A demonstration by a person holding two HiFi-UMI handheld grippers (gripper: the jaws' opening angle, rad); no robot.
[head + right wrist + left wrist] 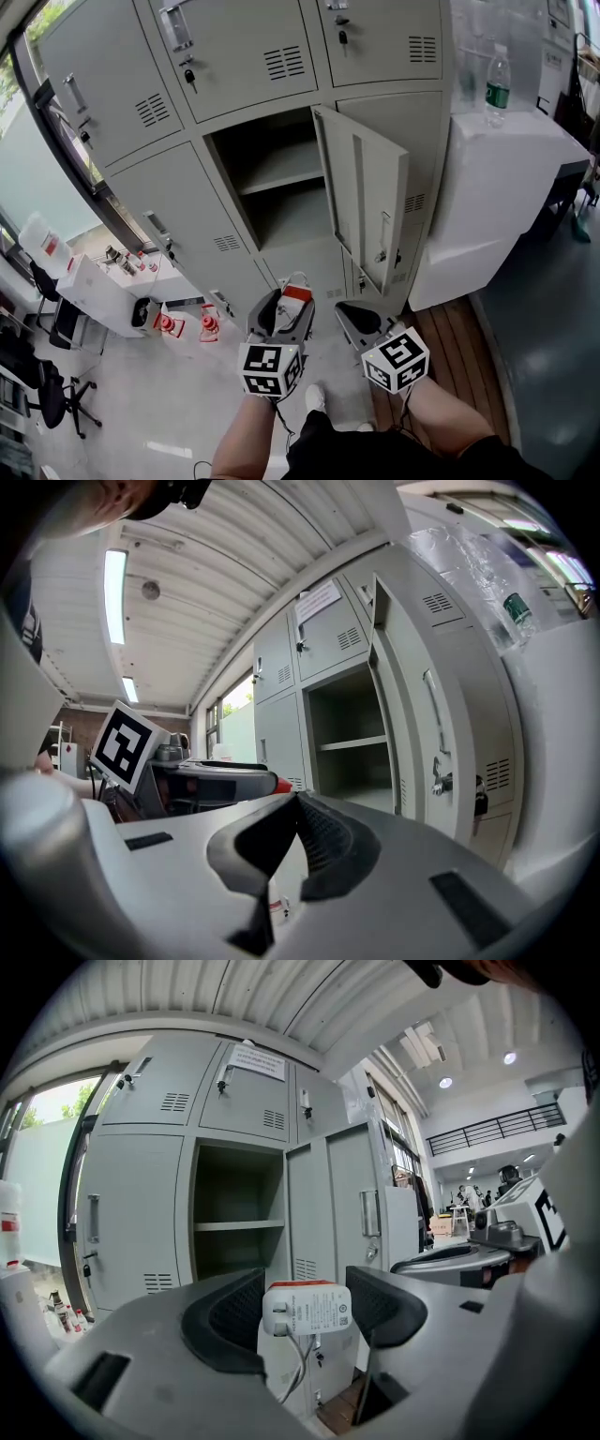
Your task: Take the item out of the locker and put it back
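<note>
A white charger with a red end [296, 293] and a thin cable is clamped between the jaws of my left gripper [284, 309], held low in front of the lockers. In the left gripper view the charger [307, 1309] fills the gap between the black pads, label side toward the camera. The open locker compartment [277, 186] holds one bare shelf, and its door [371, 202] swings out to the right. My right gripper [354, 317] hangs beside the left one. Its jaws [298, 829] are pressed together with nothing between them.
A water bottle [498, 86] stands on a white cabinet [506, 164] right of the lockers. Two small red objects [170, 324] sit on the pale floor at the left, near desks and office chairs [52, 398]. Wooden flooring [464, 342] runs under the right side.
</note>
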